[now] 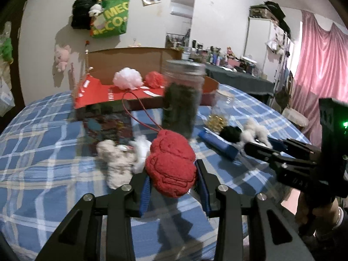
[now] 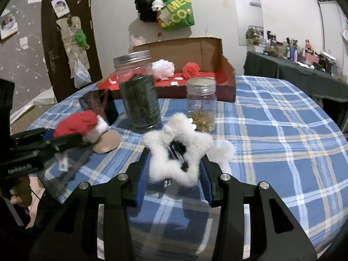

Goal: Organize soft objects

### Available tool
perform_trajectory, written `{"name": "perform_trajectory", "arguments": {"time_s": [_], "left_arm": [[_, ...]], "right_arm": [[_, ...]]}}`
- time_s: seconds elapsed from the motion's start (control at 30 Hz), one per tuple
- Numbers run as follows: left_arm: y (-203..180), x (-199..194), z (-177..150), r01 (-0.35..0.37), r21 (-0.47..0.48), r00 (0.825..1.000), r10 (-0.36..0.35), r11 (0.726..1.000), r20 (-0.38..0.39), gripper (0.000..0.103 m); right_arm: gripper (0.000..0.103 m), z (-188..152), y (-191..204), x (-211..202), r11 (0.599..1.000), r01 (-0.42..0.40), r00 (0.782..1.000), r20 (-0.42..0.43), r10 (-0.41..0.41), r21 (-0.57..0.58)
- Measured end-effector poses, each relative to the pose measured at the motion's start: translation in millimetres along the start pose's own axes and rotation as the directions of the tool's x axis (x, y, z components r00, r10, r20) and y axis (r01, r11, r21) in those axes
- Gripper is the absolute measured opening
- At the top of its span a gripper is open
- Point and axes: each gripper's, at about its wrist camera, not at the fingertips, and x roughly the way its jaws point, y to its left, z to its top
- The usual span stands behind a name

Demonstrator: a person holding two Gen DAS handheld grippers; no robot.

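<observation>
Fingers [image 1: 145, 187] pinch red plush [image 1: 170, 163]; blue plaid tablecloth [image 1: 43, 152].

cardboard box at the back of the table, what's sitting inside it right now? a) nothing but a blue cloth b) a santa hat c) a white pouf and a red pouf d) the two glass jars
c: the right wrist view shows a white pouf and a red pouf side by side inside the cardboard box, while both jars stand on the table in front of it.
</observation>
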Motion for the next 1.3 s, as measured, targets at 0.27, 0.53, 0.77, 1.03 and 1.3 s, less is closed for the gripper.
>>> {"name": "perform_trajectory", "arguments": {"time_s": [0.27,0.53,0.77,1.03,1.3], "left_arm": [[42.5,-23.7,7.7,-0.062,-0.091,0.998,0.063,0.994,0.009,0.039],[88.8,-20.6,11.6,-0.124,-0.162,0.992,0.115,0.979,-0.06,0.039],[122.5,0.4,19.0,-0.156,-0.16,0.983,0.139,0.975,-0.116,0.039],[140.3,24.3,31.3,-0.148,-0.116,0.979,0.129,0.982,-0.158,0.039],[153.7,37.2,48.2,-0.112,-0.074,0.981,0.099,0.991,-0.167,0.04]], "right_arm": [[0.04,12.3,-30.5,3.2,0.998,0.007,0.999,-0.043,-0.004,0.068],[0.04,26.0,-58.6,23.7,0.993,-0.02,0.989,-0.142,0.036,0.113],[0.04,38.6,-76.9,44.7,0.99,-0.03,0.976,-0.208,0.058,0.138],[0.04,57.1,-99.5,66.4,0.982,-0.064,0.962,-0.252,0.109,0.179],[0.04,82.6,-117.0,85.7,0.962,-0.125,0.941,-0.279,0.193,0.244]]}}
